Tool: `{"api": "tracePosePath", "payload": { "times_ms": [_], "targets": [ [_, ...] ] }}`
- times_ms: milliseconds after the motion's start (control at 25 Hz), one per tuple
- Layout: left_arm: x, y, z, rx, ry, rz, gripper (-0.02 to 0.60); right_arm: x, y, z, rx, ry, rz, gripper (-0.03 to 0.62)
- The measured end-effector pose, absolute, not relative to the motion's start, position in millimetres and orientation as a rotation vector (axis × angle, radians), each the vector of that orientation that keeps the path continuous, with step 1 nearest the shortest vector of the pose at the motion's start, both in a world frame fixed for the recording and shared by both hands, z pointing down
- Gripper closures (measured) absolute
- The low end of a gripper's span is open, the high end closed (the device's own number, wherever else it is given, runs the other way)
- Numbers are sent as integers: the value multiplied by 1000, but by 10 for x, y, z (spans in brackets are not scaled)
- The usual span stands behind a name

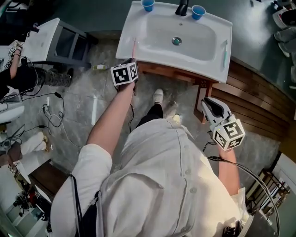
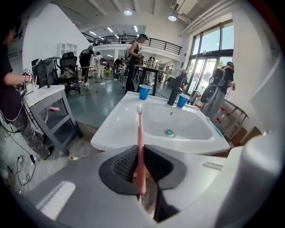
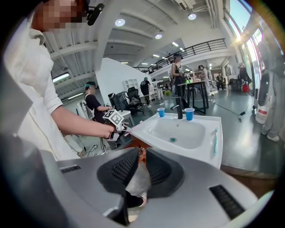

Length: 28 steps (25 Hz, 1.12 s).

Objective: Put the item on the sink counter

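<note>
- Left gripper is clamped on a pink toothbrush. The handle is pinched between the jaws and the white bristle head points away from the gripper.
- In the head view the pink toothbrush is in the air at the left edge of the sink counter. Its head reaches over that rim; I can't tell whether it touches.
- Right gripper has its jaws only a narrow slit apart with nothing between them. Only floor and a shoe show through the gap.
- The right gripper is low, off the front right corner of the sink counter and well apart from it.
- A teal toothbrush lies flat along the right edge of the sink counter.
- Two blue cups stand on the back edge, one just left of the black faucet and one just right of it.
- The basin has a drain in the middle.
- A wooden stand shows under the front edge.
- A grey table stands to the left of the sink, apart from it.
</note>
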State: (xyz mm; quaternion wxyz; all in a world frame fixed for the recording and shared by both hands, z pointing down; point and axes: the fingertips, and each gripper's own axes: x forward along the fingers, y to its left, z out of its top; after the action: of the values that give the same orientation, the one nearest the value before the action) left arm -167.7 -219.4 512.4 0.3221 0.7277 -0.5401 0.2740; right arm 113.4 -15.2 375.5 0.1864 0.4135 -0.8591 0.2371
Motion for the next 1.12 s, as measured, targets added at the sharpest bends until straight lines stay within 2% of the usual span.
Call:
{"api": "tracePosePath", "payload": {
  "times_ms": [320,680,1120],
  "targets": [
    [-1539,-1274,5164,1915,-1420,716,532,1253,327,3823,1074,-2455,636,546],
    [-1433,-358,5566,1872,-1367,764,532,1265,759,4019,995,-2447,655,548],
    [-1164,-271,6387,1843,-1289,802,532,1186,873,4347,885,-2398,692,549]
  ]
}}
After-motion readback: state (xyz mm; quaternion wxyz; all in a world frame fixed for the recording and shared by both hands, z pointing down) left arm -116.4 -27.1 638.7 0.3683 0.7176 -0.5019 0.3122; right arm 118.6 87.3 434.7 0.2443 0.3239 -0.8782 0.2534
